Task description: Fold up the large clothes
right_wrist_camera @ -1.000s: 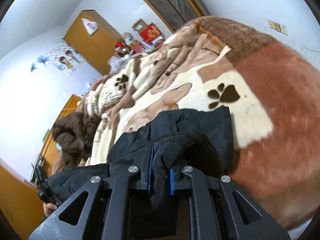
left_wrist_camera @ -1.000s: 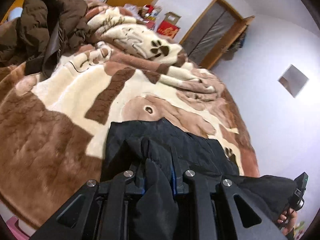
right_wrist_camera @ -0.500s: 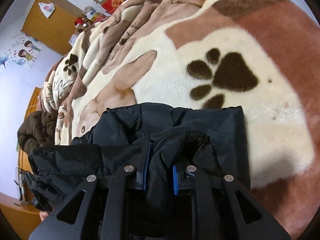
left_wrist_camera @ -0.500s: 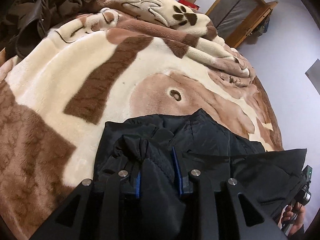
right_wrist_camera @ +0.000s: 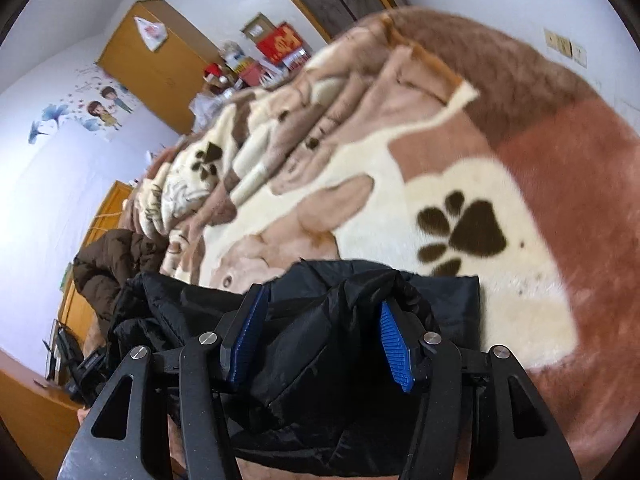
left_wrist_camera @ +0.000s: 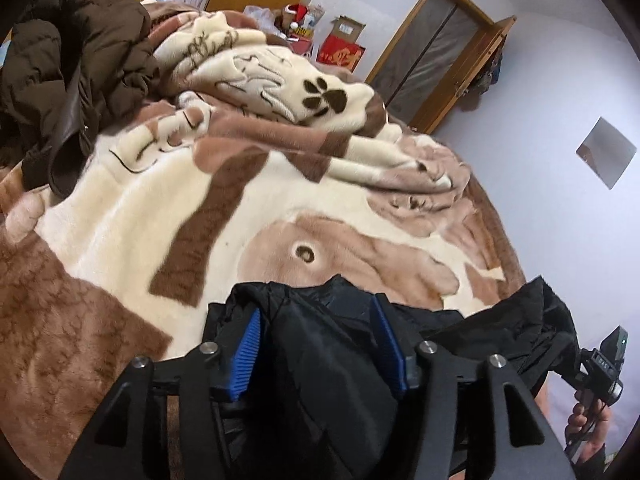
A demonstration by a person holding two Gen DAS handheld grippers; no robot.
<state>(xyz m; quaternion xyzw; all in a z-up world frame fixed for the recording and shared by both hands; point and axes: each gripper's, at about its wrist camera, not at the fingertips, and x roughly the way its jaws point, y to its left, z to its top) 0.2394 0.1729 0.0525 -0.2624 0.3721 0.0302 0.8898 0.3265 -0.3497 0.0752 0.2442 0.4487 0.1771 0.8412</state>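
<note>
The black padded jacket (left_wrist_camera: 336, 364) lies bunched at the near edge of the bed, on the plush paw-print blanket (left_wrist_camera: 120, 216), with a fold of it rising between the blue pads of each tool. The left gripper (left_wrist_camera: 318, 344) has just been opening: its jaws stand apart, the cloth loose between them, not pinched. The right gripper (right_wrist_camera: 320, 340) has done the same, jaws spread around a hump of the jacket (right_wrist_camera: 340, 320) without pressing it. This reads as the release that ends 1 fold. The next move likely calls for drawing both tools clear without dragging the slack fabric, then finding a fresh edge or sleeve to fold. Beyond, a brown puffer coat (left_wrist_camera: 76, 52) is heaped at the far left of the bed. The room has pale walls, a wooden door (left_wrist_camera: 432, 44), an orange wardrobe (right_wrist_camera: 156, 64) and red boxes (right_wrist_camera: 282, 46).
</note>
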